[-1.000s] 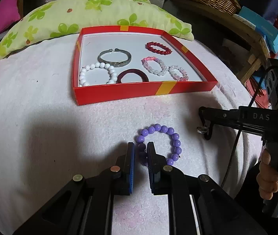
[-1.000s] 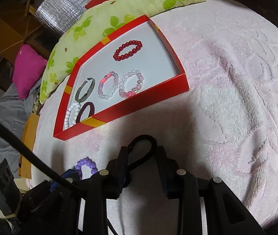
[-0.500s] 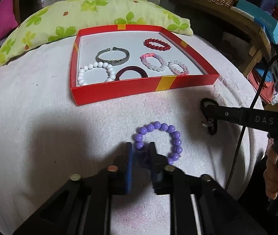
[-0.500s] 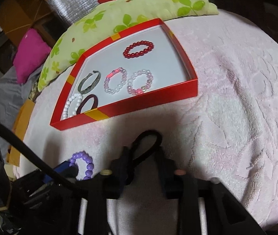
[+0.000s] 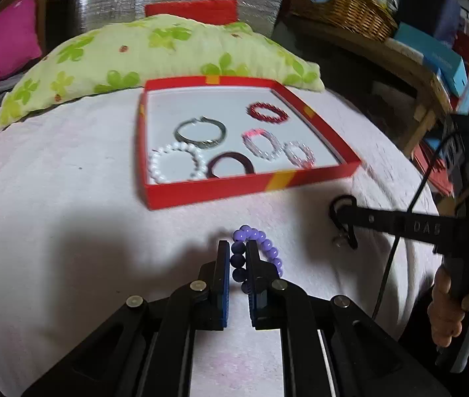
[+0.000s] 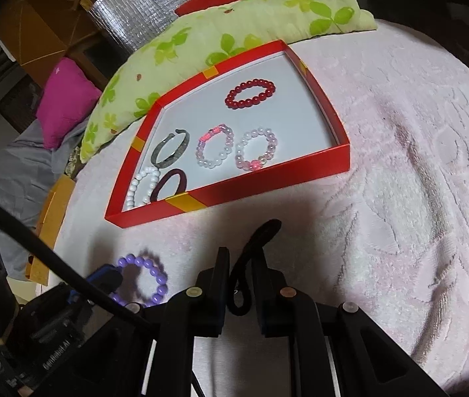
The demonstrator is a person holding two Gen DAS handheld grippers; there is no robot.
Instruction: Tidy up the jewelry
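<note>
The left gripper [image 5: 237, 258] has its fingers nearly shut on the near arc of the purple bead bracelet [image 5: 261, 248], which lies on the pink towel [image 5: 69, 198] just short of the red tray [image 5: 234, 192]; the right gripper [image 6: 241, 264] is closing on the black hair tie [image 6: 254, 248], whose loop already stands pinched between its fingers beside the tray's front wall. The beads are round, smooth and strung on elastic, so a bite on only one or two could let them roll out or stretch the loop on the lift. The tie is thin, soft cord and might slip free or snag the towel's nubby embossed pile. The tray's stiff card rim could catch a dangling loop, and inside it the white bead bracelet [image 5: 176, 165], metal bangle [image 5: 201, 132] and others already crowd the smooth floor
</note>
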